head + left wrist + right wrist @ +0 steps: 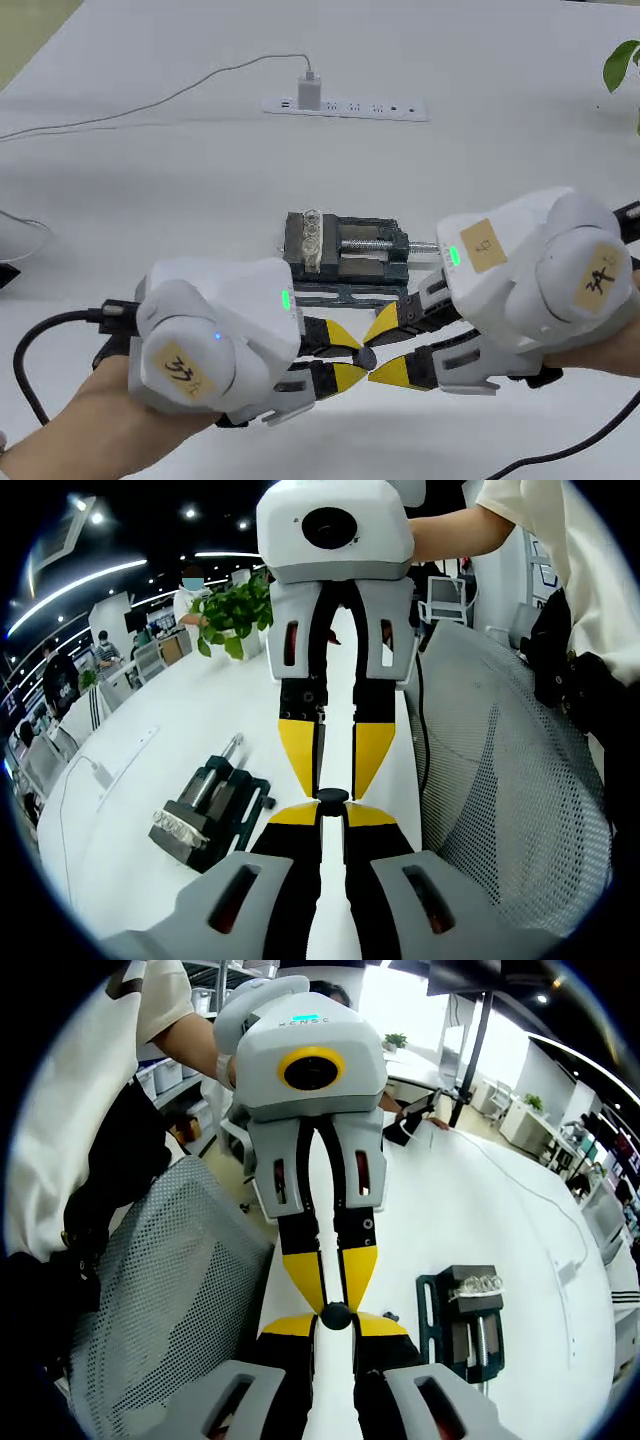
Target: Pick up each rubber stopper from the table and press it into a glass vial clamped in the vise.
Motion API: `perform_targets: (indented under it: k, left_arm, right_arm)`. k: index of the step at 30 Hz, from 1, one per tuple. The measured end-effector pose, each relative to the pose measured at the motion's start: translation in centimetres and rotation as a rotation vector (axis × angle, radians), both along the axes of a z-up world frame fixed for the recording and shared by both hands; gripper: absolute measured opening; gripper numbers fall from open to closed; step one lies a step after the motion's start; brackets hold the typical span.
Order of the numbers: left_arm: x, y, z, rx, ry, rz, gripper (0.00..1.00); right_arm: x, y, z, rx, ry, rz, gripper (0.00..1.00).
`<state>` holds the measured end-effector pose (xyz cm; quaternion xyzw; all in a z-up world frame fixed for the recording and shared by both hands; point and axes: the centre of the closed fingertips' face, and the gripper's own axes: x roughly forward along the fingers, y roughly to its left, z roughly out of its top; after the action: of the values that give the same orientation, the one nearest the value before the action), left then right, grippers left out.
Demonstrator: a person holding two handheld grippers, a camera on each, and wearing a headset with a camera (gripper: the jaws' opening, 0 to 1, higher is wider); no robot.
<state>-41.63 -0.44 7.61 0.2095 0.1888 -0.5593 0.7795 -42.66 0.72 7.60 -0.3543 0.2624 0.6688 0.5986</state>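
Vise on table, just behind the claws. Glass vials are clamped in it: fragile, so press straight. Left gripper and right gripper are both nearly closed, tips meeting on one rubber stopper held above the table. Likely light, squashy, grippy; I'd hold its wide end. Tips hide most of it, and the vial mouths are too small to read.

**Off to the Sides: Power Strip, Plant and Chair**

Along the far side of the white bench we see a white power strip, with a white charger plugged in near its left end. A thin cable trails from the charger off to the left. The green leaves of a plant reach in at the right edge of the head view. In the left gripper view we find a grey mesh chair just beside the bench, and strip lights glowing on a dark ceiling.
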Motion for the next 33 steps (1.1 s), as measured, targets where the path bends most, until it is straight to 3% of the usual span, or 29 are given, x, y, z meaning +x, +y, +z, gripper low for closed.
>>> perform_targets:
  k: [5,14,22,28,33]
  left_arm:
    - [-0.09,-0.05,0.01,-0.001,0.001,-0.004,0.04]
    - [0.04,-0.03,0.08,-0.052,0.082,0.044,0.03]
    - [-0.04,0.06,0.22,-0.087,0.131,0.070,0.03]
    - [-0.24,0.09,0.19,-0.088,0.118,0.063,0.03]
    - [-0.50,-0.03,0.14,-0.073,0.089,0.038,0.03]
  right_arm:
    - [-0.09,0.05,0.12,0.003,-0.001,0.008,0.09]
    - [-0.10,-0.03,0.30,-0.001,-0.023,0.032,0.08]
    - [-0.16,0.08,0.40,-0.008,-0.040,0.062,0.08]
    - [-0.25,0.15,0.35,-0.007,-0.027,0.059,0.08]
    - [-0.37,0.09,0.30,-0.014,-0.001,0.059,0.07]
